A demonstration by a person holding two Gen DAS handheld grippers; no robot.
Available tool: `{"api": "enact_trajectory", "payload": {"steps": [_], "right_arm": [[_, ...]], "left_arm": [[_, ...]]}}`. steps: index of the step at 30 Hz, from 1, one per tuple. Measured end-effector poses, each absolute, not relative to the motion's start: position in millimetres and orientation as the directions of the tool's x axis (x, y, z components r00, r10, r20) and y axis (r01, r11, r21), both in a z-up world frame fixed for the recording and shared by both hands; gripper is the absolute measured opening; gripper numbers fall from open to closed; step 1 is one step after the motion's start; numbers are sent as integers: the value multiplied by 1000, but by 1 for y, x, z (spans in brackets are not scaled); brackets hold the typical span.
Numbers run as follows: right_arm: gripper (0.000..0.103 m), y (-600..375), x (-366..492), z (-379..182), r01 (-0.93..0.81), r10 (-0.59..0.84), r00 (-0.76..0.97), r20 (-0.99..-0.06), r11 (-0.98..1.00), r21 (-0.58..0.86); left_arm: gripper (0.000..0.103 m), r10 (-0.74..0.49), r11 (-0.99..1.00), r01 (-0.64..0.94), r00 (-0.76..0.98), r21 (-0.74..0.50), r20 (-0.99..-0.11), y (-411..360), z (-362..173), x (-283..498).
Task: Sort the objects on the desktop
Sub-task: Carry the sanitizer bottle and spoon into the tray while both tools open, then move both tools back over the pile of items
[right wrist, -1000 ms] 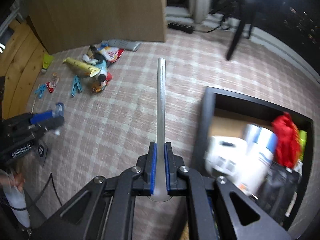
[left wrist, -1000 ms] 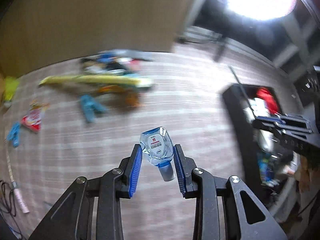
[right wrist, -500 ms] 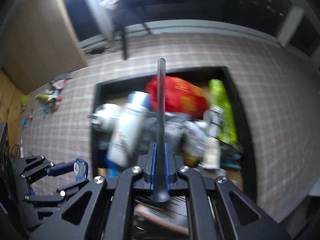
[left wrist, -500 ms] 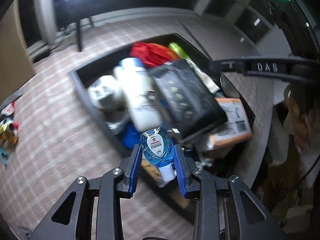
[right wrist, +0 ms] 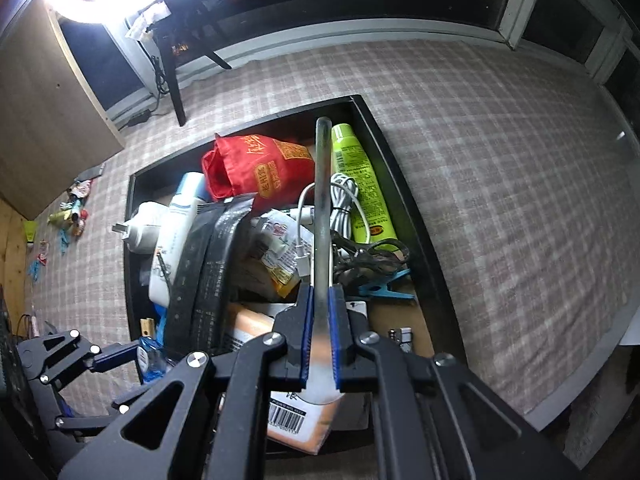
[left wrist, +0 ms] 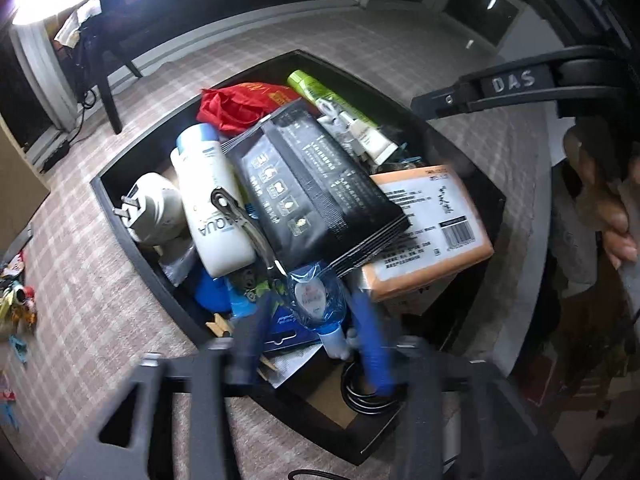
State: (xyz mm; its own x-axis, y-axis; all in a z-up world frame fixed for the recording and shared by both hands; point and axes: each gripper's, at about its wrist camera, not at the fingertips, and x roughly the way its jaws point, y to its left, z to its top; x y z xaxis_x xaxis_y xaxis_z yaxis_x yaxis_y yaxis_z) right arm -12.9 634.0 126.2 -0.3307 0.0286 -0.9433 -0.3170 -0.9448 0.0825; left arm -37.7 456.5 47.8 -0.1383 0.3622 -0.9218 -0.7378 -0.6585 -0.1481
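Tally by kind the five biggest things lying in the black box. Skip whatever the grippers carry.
Bottles and cans: 2 (white bottle, green spray can)
Soft packs: 2 (red bag, black pouch)
Cartons: 1 (orange box)
Total in the black box: 5

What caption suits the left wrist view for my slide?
Left gripper, jaws just opened, lets a small blue bottle go over the crowded black box.
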Motion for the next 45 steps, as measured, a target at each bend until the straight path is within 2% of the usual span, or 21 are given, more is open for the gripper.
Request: {"api": "enact_trajectory", "payload": {"steps": [1,3,16,23,34,45], "right_arm": [[28,634,-12,127,-322,33,-336,-941,-943,82],[34,634,-13,130,-319,44,-352,-935,-945,76],[35,612,-30,134,-266,39,-372,-928,-962,66],[35,589,-52,137,-212,14,-401,-916,-974,78],[35,509,-109,143,-33,-81,-429,-899,-994,106],[35,357,-179,145,308,-219,-365,-905,-946,104]], "left_arm": [[57,369,-659,-737,-145,-149,-918,456,50,-38],[57,366,-658,-742,-165,-130,-916,454,53,-37],[57,350,-693,-711,-190,-117,-917,434,52,-51],[57,333,-760,-638,-223,-122,-916,390,59,-80],[57,244,-920,-375,-313,-117,-918,248,51,-146],[57,66,-997,-54,-343,-50,-937,76,31,-186]]}}
